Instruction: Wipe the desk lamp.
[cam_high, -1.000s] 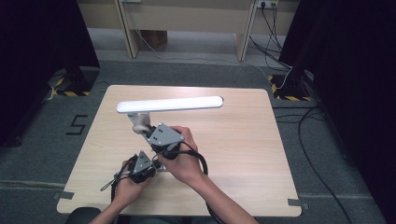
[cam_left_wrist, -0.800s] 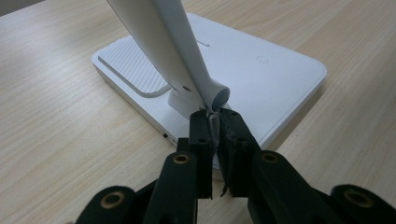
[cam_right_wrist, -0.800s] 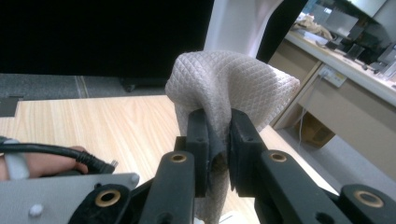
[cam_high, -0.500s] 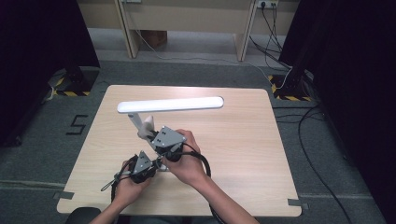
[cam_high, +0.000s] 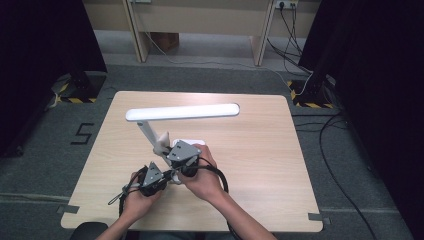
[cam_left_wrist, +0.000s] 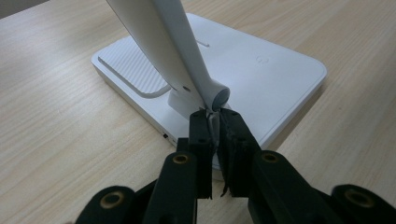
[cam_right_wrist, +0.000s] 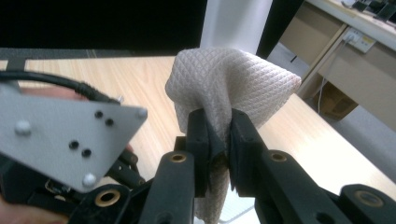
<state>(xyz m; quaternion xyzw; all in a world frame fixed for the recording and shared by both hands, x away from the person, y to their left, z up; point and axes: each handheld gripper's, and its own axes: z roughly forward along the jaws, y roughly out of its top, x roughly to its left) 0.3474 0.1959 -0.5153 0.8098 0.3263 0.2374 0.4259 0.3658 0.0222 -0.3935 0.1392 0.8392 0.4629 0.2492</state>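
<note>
At the near left of a light wooden bench, the left gripper sits low in the person's left hand, its black fingers closed on a thin pale tab at the foot of a white desk lamp, just below the round hinge where the slanted arm meets the base. The lamp stands near the front centre of the bench, its flat rounded square base lying on the wood and its long bar-shaped head reaching out level toward the right, above the bench. Just to the right, the right gripper, topped by a grey three-cornered plate, is held in the person's right hand over the lamp's base; its fingers pinch a bunched white cloth with a fine diamond weave, which bulges above the fingertips and hangs below them. Both forearms enter from the near edge. Beyond the bench, grey carpet, trailing cables and dark curtains frame the scene.
</note>
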